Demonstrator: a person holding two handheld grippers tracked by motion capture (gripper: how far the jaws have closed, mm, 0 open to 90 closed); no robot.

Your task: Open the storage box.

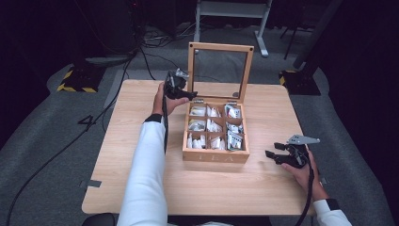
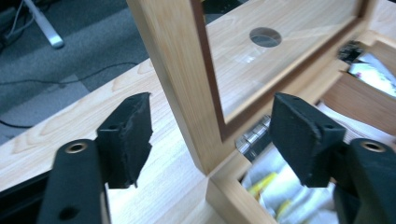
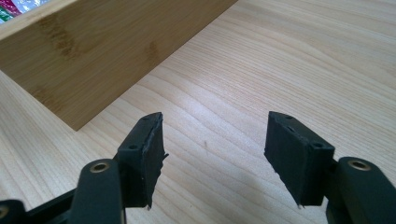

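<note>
The left gripper [image 1: 184, 94] stands at the back left corner of the tea box [image 1: 215, 156], its jaws part open and straddling the left post of the raised lid [image 2: 187, 79]. In the left gripper view the pads stand clear of the wood on both sides, so it holds nothing. The right gripper [image 1: 275, 156] rests low over the table [image 1: 141, 188] at about four o'clock from the box, jaws wide apart and empty, with the box's front corner just ahead of it in the right gripper view.

The box sits in the middle of the table, open, its glass-paned lid upright at twelve o'clock. The compartments hold tea bags [image 1: 210, 126] in pale wrappers, and a small metal hinge [image 2: 252, 135] shows at the lid's foot.

I judge the step in hand to be taking the lid frame in order to shut it. The next move calls for closing the pads on the post, or pushing it from behind, then swinging it forward and down without jolting the box.

The front wall carries the letters TEA, faintly; the wrappers' print is too small to read.
</note>
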